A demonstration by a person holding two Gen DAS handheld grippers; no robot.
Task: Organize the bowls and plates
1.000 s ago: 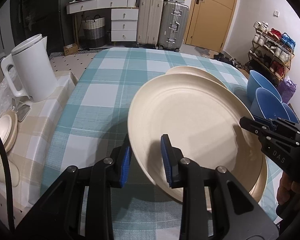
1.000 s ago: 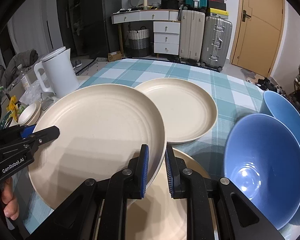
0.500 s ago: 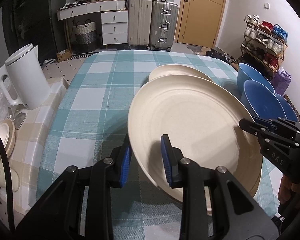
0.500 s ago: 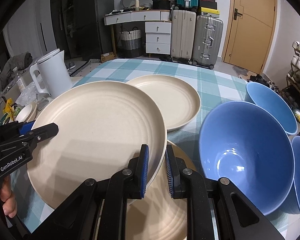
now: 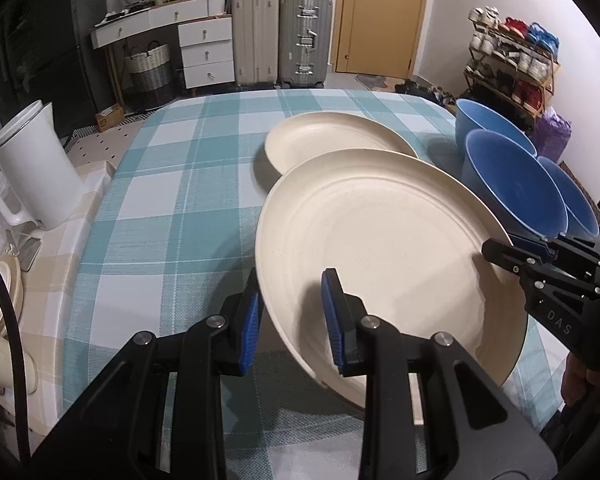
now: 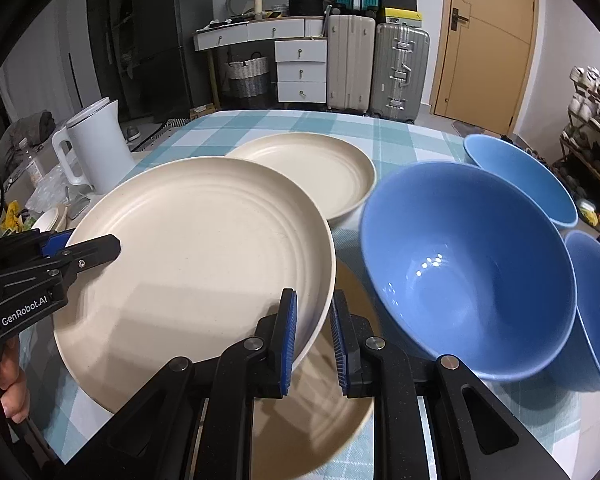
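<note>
A large cream plate (image 5: 384, 248) is held tilted above the checked surface (image 5: 172, 208), gripped at opposite edges by both tools. The left hand-held gripper (image 5: 292, 322) pinches the plate's near-left rim, one blue pad under the rim and the other on the inner face. The right hand-held gripper (image 6: 314, 338) pinches the rim on the plate's right side, its pads pressed close on the thin edge; in the left wrist view the same tool reaches in from the right, marked "DAS". In the right wrist view another cream plate (image 6: 324, 412) lies flat on the surface directly under the lifted one, partly hidden by the fingers. A third cream plate (image 6: 316, 172) rests farther back, near the middle of the surface, its near edge overlapped in view by the lifted plate. Three blue bowls stand along the right side: a big near bowl (image 6: 476, 268), a far bowl (image 6: 528, 176), and one at the right edge (image 6: 596, 304), only partly seen. A white electric kettle (image 5: 32, 164) stands on a beige-checked side counter to the left.
</note>
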